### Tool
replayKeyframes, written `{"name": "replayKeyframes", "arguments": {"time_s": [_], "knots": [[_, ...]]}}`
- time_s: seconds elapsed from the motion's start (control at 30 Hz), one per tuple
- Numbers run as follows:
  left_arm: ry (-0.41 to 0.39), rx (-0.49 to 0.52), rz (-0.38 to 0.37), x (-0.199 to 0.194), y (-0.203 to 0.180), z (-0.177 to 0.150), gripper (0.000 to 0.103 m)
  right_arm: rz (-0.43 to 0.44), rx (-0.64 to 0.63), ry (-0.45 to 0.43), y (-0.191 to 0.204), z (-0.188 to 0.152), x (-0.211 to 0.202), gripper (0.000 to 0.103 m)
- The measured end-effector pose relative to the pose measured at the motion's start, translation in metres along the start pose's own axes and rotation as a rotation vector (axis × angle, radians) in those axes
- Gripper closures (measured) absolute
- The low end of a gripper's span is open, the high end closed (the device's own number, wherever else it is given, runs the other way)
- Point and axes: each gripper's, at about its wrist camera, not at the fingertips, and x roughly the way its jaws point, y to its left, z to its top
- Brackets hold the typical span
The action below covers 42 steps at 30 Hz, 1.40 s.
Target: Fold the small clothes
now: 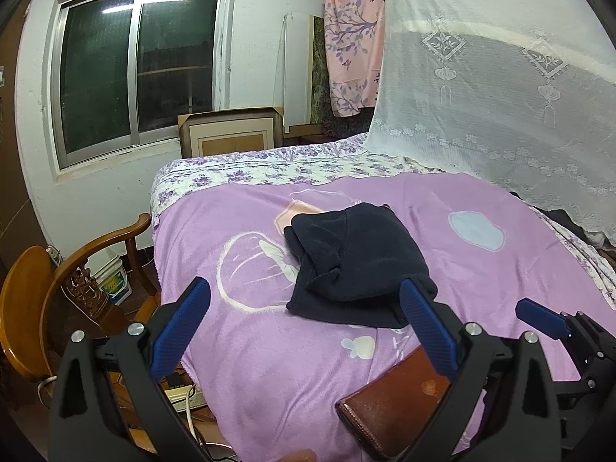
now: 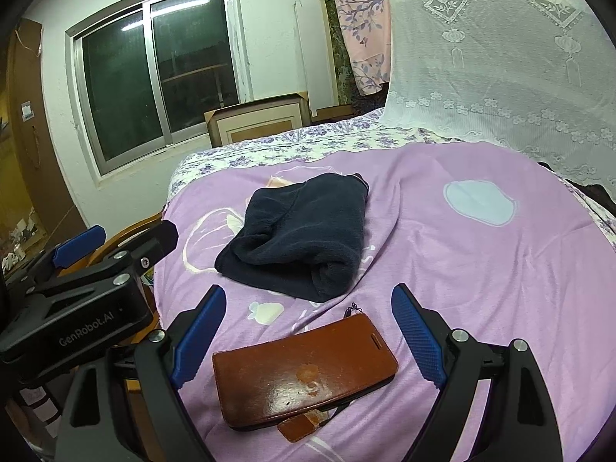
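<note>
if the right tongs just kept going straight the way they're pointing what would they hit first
Most likely the brown leather phone case, which lies on the purple blanket between the open right tongs. The folded dark garment lies beyond it; depth is uncertain.

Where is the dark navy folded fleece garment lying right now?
The dark navy folded fleece garment lies mid-bed on the purple blanket, just beyond the brown leather phone case; in the right wrist view it sits centre-left.

Home bedroom: bed (image 1: 500, 269), window (image 1: 138, 65), wooden chair (image 1: 34, 308).
</note>
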Motion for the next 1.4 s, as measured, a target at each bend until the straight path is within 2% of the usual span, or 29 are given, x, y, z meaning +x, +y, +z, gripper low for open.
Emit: {"name": "replayKeyframes", "arguments": {"time_s": [1.4], "knots": [[0.012,0.000,-0.001,0.001,-0.006,-0.001,0.005,0.001,0.016,0.016,-0.012,-0.001,0.002,0.012]]}}
